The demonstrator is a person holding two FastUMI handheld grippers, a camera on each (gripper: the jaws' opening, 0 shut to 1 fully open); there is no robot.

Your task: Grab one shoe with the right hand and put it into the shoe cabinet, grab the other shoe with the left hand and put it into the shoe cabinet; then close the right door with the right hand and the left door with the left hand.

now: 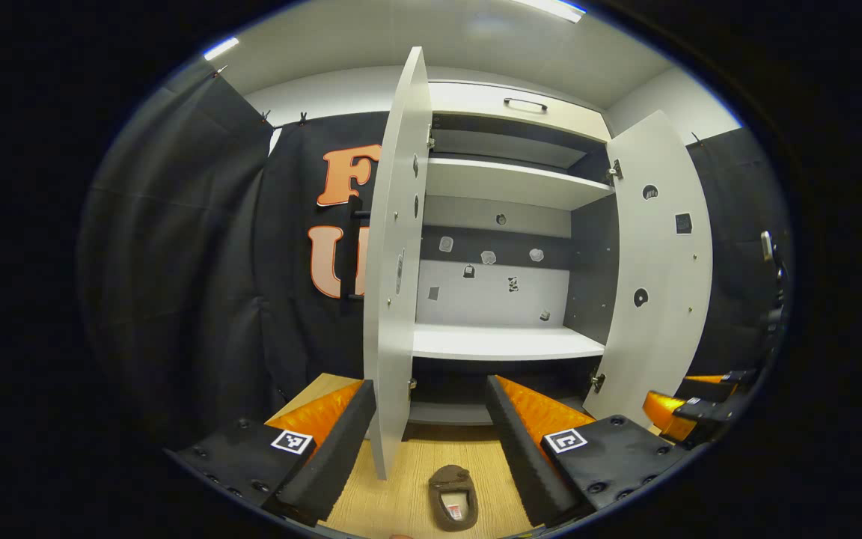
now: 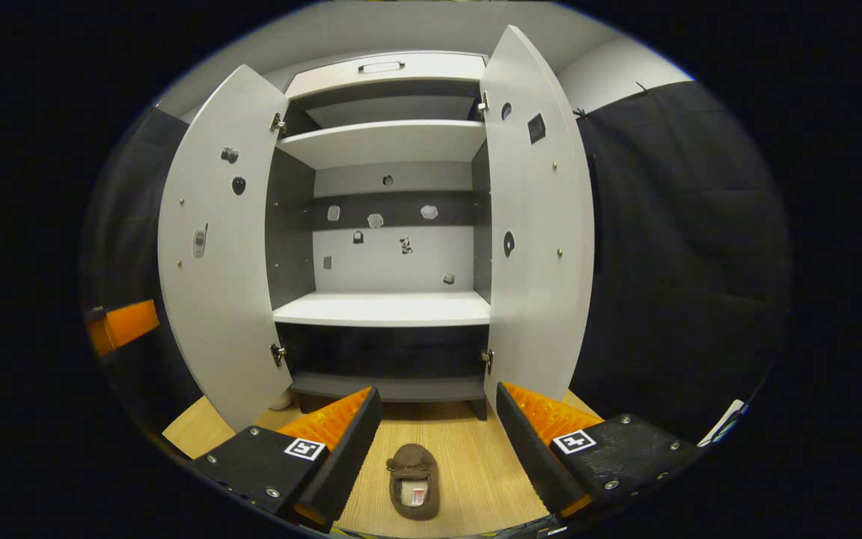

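A brown slipper [image 1: 453,500] lies toe-away on the wooden floor [image 1: 408,464], low between the fingers of my open left gripper [image 1: 431,449]. In the right gripper view a brown slipper [image 2: 414,473] lies the same way, below my open right gripper [image 2: 438,442]; I cannot tell whether it is the same shoe. Neither gripper touches a shoe. The white shoe cabinet [image 2: 386,308] stands ahead with its left door [image 2: 218,262] and right door [image 2: 539,224] swung wide. In the left gripper view the left door [image 1: 393,262] stands edge-on just ahead, the right door [image 1: 663,262] farther off.
The cabinet's lower shelf [image 1: 506,343] and upper shelf [image 1: 506,183] are bare, with small stickers on the back wall. Black cloth hangs on both sides. The right gripper [image 1: 689,415] shows far right in the left gripper view, the left gripper [image 2: 120,326] far left in the right gripper view.
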